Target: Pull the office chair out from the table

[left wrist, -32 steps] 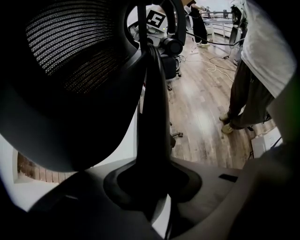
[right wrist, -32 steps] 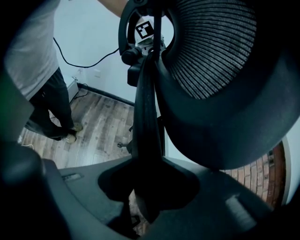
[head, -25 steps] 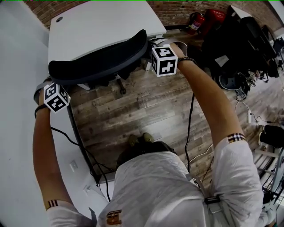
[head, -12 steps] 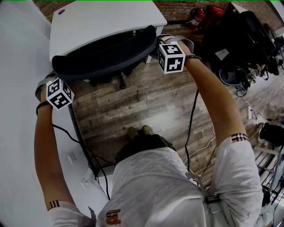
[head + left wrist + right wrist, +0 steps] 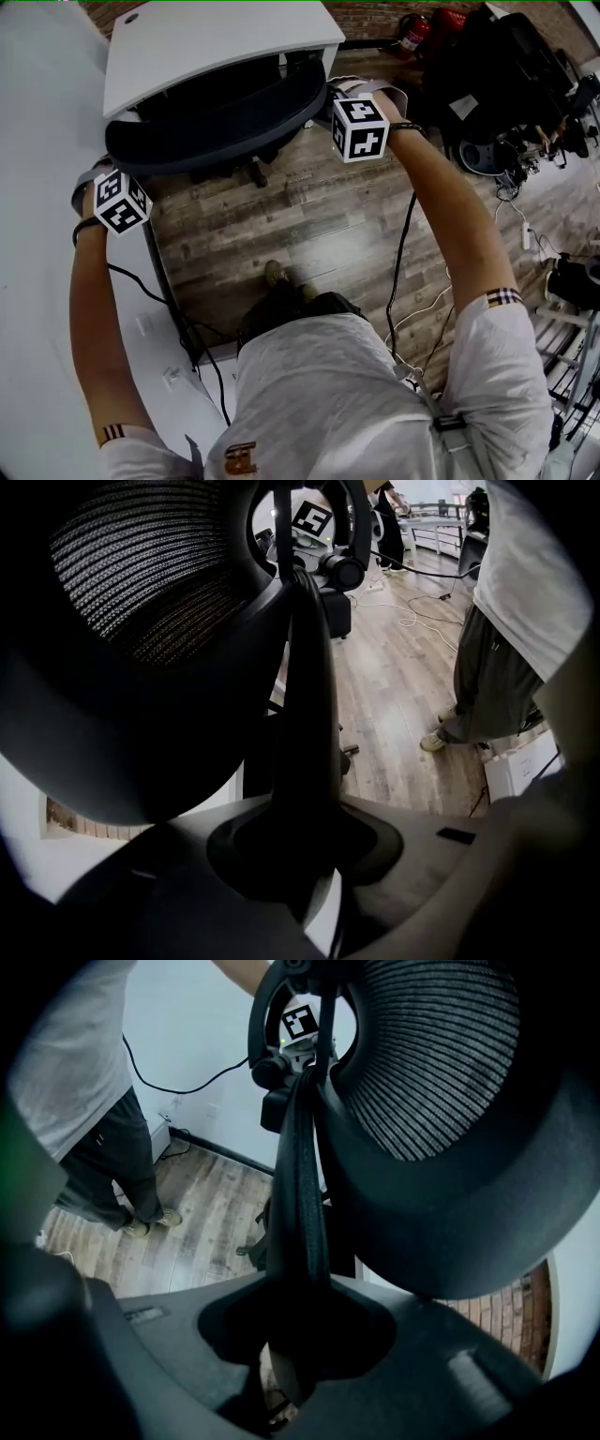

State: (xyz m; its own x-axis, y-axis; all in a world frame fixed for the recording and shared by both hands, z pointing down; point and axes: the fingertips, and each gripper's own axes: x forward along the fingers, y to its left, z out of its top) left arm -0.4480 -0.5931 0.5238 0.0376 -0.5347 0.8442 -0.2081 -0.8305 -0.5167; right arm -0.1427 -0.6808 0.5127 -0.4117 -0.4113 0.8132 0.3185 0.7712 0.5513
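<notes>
the office chair [image 5: 211, 131] is held by its backrest rim at both ends, the left gripper [image 5: 101, 173] and right gripper [image 5: 336, 94] each partly closed on it. since a second ago it is drawn clear of the white table's [image 5: 206, 42] edge.

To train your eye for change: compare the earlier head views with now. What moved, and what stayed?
The office chair has rolled farther from the table. The right gripper has just been closing its jaws further on the backrest. Unchanged: it and the left gripper stay clamped on its ends.
</notes>
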